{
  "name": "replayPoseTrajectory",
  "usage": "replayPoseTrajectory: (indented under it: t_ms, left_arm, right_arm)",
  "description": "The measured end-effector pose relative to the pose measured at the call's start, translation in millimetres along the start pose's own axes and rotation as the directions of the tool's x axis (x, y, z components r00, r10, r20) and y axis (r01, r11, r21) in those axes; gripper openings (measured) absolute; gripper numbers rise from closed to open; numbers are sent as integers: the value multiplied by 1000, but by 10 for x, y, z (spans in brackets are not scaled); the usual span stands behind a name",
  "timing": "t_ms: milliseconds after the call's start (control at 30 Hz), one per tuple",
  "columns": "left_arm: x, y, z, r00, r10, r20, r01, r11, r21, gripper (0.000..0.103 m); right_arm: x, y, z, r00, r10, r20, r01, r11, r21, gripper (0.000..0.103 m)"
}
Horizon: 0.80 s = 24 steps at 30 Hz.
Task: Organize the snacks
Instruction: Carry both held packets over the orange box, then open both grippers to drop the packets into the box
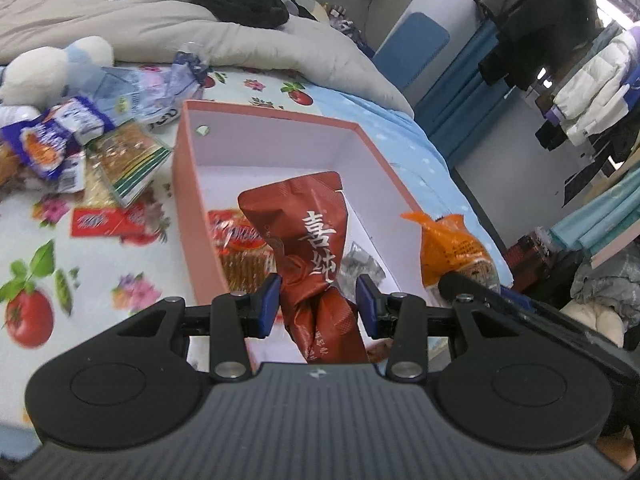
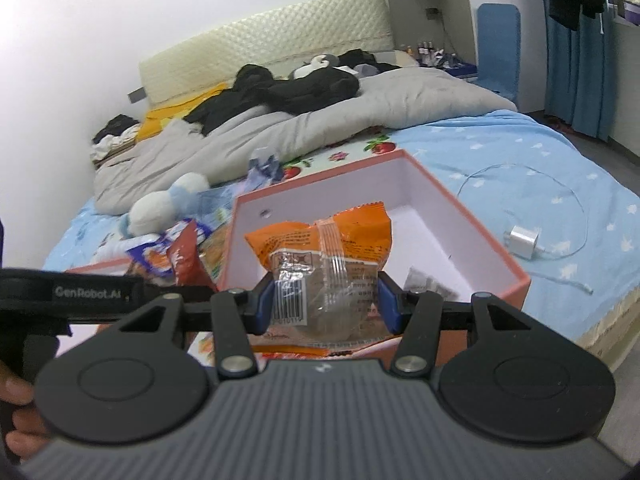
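Left gripper (image 1: 318,304) fingers pinching a crinkled dark-red foil packet (image 1: 310,240), right gripper (image 2: 326,304) fingers clamping a glossy orange wrapper (image 2: 324,248), rectangular pink cardboard box (image 2: 460,200) at centre frame

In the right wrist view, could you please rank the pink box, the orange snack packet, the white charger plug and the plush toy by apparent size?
1. pink box
2. orange snack packet, though it sits nearest the camera, in the right tool, so this is unsure
3. plush toy
4. white charger plug
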State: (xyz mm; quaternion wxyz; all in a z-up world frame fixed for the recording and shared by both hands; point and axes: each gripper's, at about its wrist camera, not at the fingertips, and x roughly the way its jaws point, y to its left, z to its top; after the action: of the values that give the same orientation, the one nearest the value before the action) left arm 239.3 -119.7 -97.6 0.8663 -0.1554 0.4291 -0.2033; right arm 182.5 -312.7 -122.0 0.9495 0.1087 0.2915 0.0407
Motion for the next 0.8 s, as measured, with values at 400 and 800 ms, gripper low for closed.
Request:
replayPoseTrajectory:
  t_ms: [400,800]
  left_arm:
    - [948,106,506,998,26,-57,-25,999,19,47]
    - [1171,324,585,996,45,-72,-43,999,28,48]
  right_arm:
    - [866,-291,215,996,-65,-58,62,997,-54,55]
    - [1203,-361,137,987,-72,-144,71,997,-11,56]
